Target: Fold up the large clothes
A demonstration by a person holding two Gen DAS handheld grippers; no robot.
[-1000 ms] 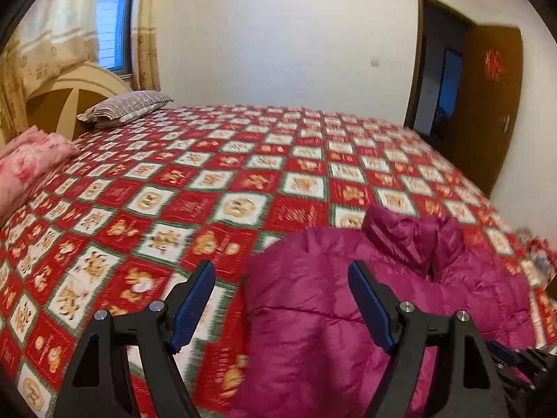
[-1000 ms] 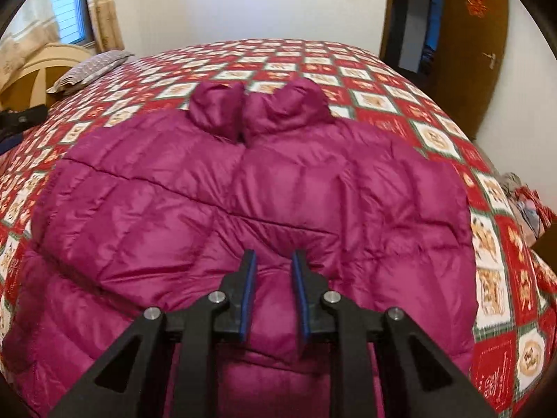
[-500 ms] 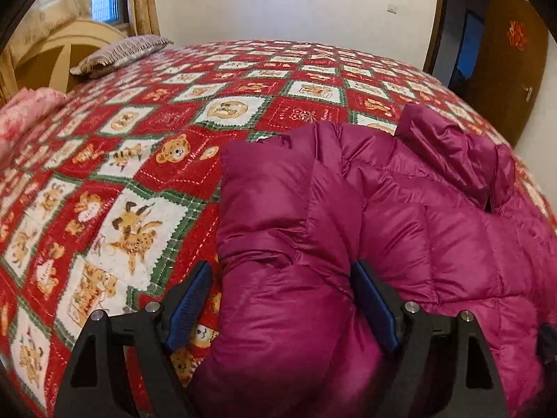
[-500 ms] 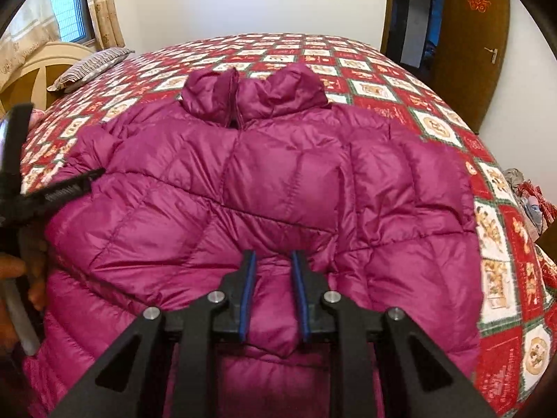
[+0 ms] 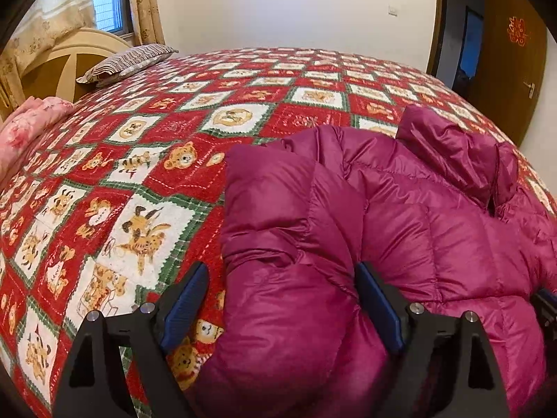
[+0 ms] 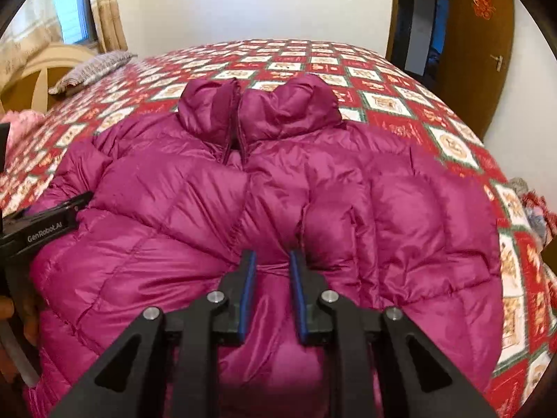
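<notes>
A magenta puffer jacket [image 6: 195, 209] lies front up on the bed, its collar toward the far side. It also shows in the left wrist view [image 5: 400, 216]. My left gripper [image 5: 282, 299] is open, its jaws wide on either side of the jacket's left sleeve bulge at the left edge. It appears at the left of the right wrist view [image 6: 45, 223]. My right gripper [image 6: 273, 278] is shut on a fold of the jacket's lower middle, its jaws narrowly apart around the fabric.
The bed carries a red patchwork quilt [image 5: 146, 160] with bear prints. A striped pillow [image 5: 128, 59] and a pink bundle [image 5: 28, 125] lie near the headboard at the left. A brown door [image 6: 484, 41] stands at the far right.
My left gripper has come down and forward from above the quilt until its open jaws straddle the jacket's left sleeve. My right gripper has kept its hold and pulled the fold slightly.
</notes>
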